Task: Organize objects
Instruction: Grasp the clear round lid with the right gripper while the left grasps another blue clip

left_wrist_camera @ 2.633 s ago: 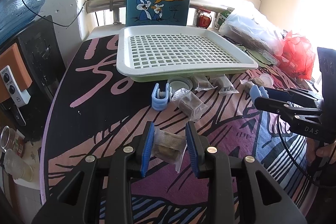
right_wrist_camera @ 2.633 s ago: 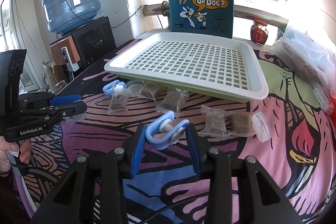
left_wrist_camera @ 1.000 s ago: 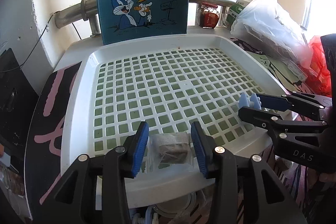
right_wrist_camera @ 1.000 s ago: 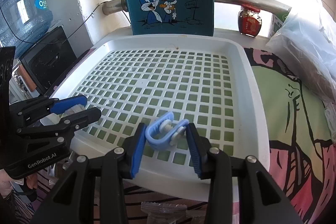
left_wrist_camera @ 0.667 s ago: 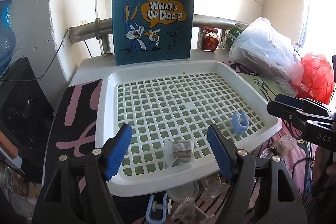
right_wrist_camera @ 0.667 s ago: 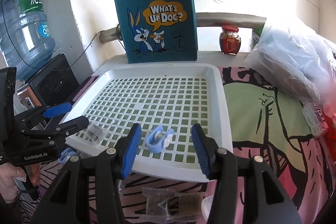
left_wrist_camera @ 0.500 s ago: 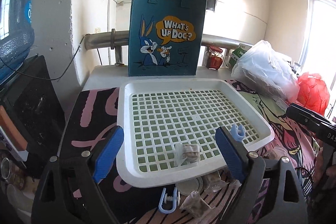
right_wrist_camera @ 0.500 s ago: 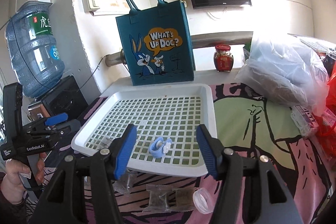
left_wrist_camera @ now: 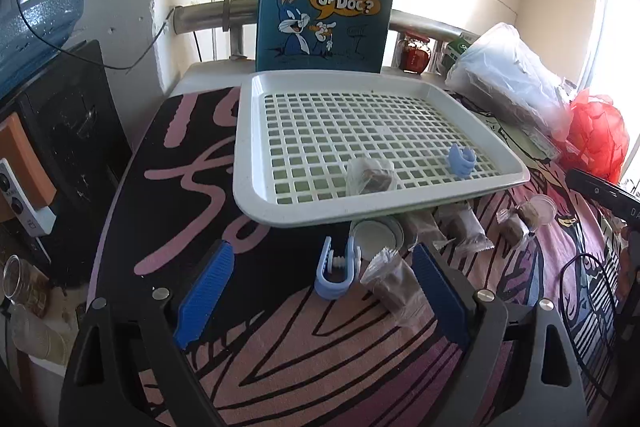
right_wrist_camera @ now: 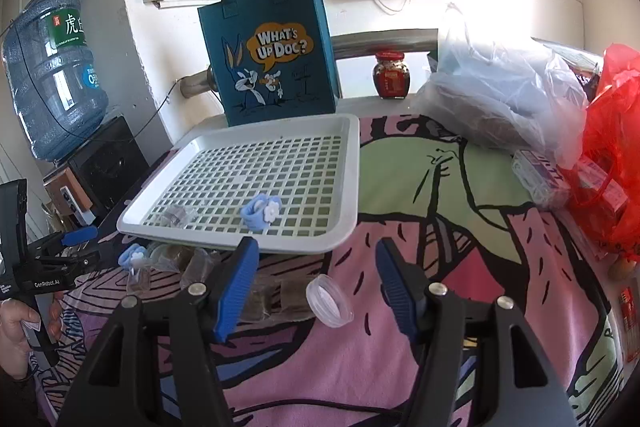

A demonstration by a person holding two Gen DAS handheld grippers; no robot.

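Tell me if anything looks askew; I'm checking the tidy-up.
The white tray overhangs several wrapped packets and a round lid, so it may sit unevenly. One blue clip and other packets lie loose on the table.

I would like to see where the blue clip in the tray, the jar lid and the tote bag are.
blue clip (right_wrist_camera: pixel 261 211), right wrist view, on its curved body.
jar lid (right_wrist_camera: pixel 329 300), right wrist view, on its centre.
tote bag (left_wrist_camera: pixel 326 1), left wrist view, on its front panel.

Your white slotted tray (left_wrist_camera: pixel 256 211) holds a clear packet (left_wrist_camera: pixel 370 177) and a blue clip (left_wrist_camera: pixel 461 159) near its front edge.
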